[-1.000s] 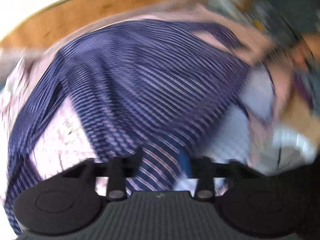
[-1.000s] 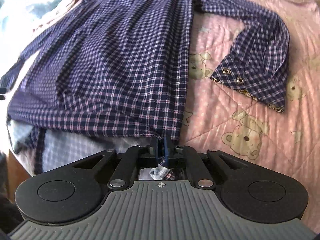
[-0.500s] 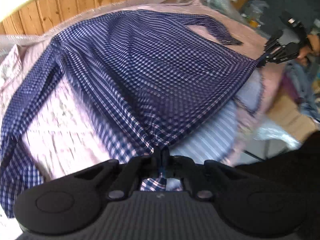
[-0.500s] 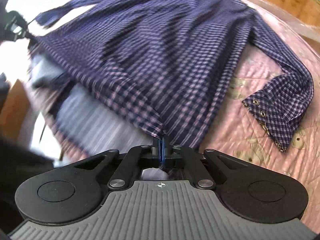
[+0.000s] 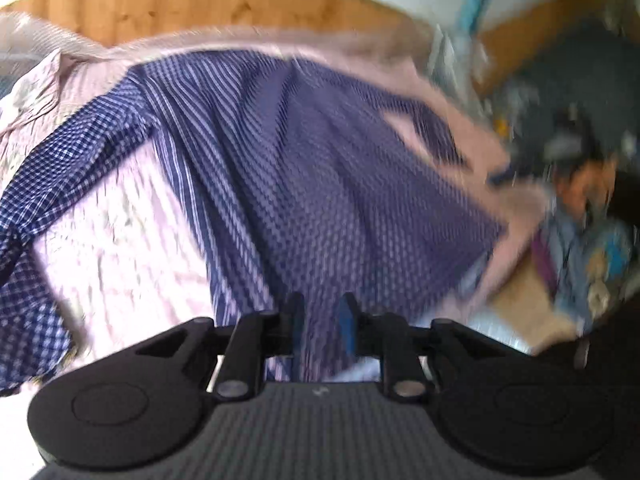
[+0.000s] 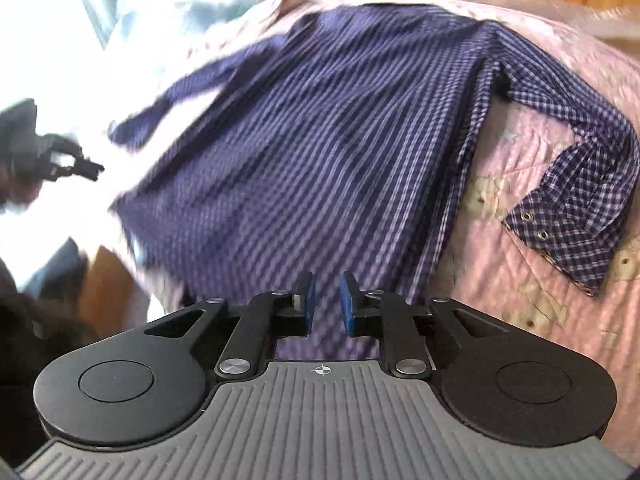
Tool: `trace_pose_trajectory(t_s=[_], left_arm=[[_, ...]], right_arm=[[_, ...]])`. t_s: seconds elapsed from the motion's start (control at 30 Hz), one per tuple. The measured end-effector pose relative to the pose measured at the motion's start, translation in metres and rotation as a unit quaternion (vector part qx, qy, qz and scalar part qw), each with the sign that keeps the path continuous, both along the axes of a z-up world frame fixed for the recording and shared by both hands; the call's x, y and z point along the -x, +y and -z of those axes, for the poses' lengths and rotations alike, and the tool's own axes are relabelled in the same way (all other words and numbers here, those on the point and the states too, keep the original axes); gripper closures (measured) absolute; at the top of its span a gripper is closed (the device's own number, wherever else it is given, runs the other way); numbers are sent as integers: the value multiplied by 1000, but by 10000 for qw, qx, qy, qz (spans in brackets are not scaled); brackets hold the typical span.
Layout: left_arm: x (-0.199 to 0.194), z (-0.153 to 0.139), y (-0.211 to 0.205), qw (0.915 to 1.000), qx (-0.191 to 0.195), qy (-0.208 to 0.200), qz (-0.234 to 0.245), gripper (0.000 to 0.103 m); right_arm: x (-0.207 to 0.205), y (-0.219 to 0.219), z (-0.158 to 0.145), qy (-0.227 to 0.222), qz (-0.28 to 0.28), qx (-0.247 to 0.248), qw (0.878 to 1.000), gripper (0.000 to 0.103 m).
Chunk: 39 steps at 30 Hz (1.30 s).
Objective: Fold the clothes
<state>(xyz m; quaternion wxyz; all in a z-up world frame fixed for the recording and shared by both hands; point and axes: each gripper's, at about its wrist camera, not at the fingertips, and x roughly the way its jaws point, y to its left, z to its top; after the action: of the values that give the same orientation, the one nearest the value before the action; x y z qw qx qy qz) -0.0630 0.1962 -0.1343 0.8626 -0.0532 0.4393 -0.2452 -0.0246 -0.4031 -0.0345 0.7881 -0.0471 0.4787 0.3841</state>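
While the left gripper [image 5: 320, 322] hung over the shirt's hem, its blue-padded fingers [image 5: 347, 320] stood apart with nothing clamped between them, only cloth showing in the gap. Out from there, the navy checked shirt [image 5: 300, 168] spread toward twelve o'clock across the pink bed cover [image 5: 120, 240], one sleeve [image 5: 48, 184] trailing round to nine o'clock, all of it smeared by motion blur. Beyond that ran the wooden headboard [image 5: 180, 4] at twelve.

Over on the right wrist view, the right gripper [image 6: 326, 304] was parted too, fingers [image 6: 308, 300] either side of an empty gap just above the lower edge of the shirt [image 6: 320, 140]. That garment lay flat, back up, filling the middle of the bed. At three o'clock its sleeve [image 6: 580, 184] doubled back, the cuff [image 6: 560, 244] with two metal snaps resting on the quilt [image 6: 500, 280] with its bear print. Away at nine o'clock the left gripper [image 6: 82, 166] hovered off the shirt's far corner, blurred.
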Motion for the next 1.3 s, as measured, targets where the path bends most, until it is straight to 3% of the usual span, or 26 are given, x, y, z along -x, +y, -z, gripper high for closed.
trace_pose_trajectory(t_s=[0.1,0.23,0.37,0.43,0.47,0.53,0.57,0.6,0.7,0.8,0.87,0.93,0.97,1.0,1.03,1.07,1.13,1.23,1.27,1.3], left_arm=[[-33,22,-13,9998,-30,148,-160,80],[-35,66,-20,9934,-878,736,-110,82],[-11,70,9,9874,-709,1274,-611,90],[-16,55,21,9870,-501,1313,-786,92],[-22,45,28,9870,-400,1267,-902,88],[-55,20,43,9869,-167,836,-1369,68],[-76,13,51,9840,-20,672,-1647,46],[-102,8,58,9788,163,511,-1978,35],[-188,15,71,9581,701,412,-2746,30],[-263,43,72,9399,904,726,-3211,30],[-286,56,77,9267,838,910,-3549,31],[-309,69,82,9119,771,1092,-3880,39],[-317,75,86,9040,711,1173,-4049,66],[-318,77,95,8959,575,1227,-4231,99],[-318,79,103,8872,439,1280,-4411,100],[-317,81,113,8780,291,1332,-4589,101],[-305,76,133,8597,-147,1431,-4902,103],[-281,69,163,8442,-272,1565,-5119,102],[-277,65,170,8436,-317,1566,-5126,99],[-283,55,168,8565,-376,1439,-4943,89]], right_arm=[[-17,11,26,-79,435,146,9989,85],[-4,25,74,213,-162,1106,9935,86],[17,9,71,419,-687,1680,9825,87],[-3,-1,60,484,-559,1659,9834,86],[-14,-6,54,515,-489,1642,9839,86],[-35,-15,43,578,-349,1608,9847,82],[-45,-20,37,609,-279,1591,9850,73],[-56,-25,32,640,-209,1574,9852,60],[-139,-26,19,-82,792,1041,9914,46],[-201,12,40,-726,389,1359,9873,43],[-243,37,55,-1152,103,1571,9808,41],[-278,64,69,-1509,-387,1712,9728,41],[-287,73,75,-1548,-623,1748,9704,42],[-296,81,80,-1579,-851,1784,9675,50],[-307,79,86,-1324,-1044,1747,9701,64],[-314,75,87,-1125,-1111,1572,9748,67],[-324,55,85,-939,-1077,1617,9764,92],[-339,25,83,-668,-1017,1702,9779,92],[-344,15,83,-577,-998,1730,9781,92],[-346,10,80,-460,-1072,1780,9771,92]])
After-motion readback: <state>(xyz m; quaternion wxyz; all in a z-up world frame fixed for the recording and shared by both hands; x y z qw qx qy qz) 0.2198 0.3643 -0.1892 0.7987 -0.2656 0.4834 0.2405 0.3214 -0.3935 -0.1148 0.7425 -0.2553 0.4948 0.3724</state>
